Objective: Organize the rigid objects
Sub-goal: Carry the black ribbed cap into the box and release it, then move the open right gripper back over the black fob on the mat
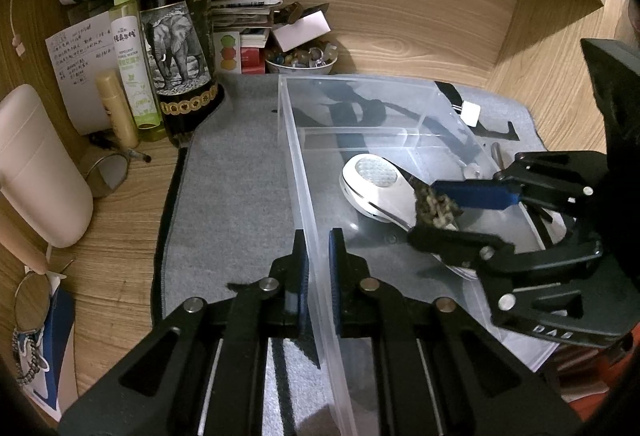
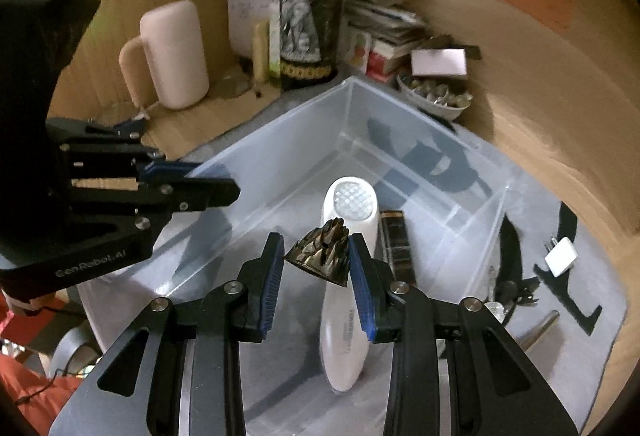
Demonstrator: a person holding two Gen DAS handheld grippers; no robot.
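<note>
Now the spiky little ornament goes into the clear plastic box.

The right gripper [image 2: 317,268] squeezes a dark, spiky cone-shaped ornament [image 2: 320,250] and holds it over the clear plastic box [image 1: 298,156], just above the white handheld device [image 2: 346,268] lying inside. The left gripper [image 1: 319,272] pinches the box wall to keep it steady. Next, I think, it should go lower and open beside the device.

Both wrist views steep-down, close over shared clear bin [image 1: 304,172] (opposite sides).
</note>
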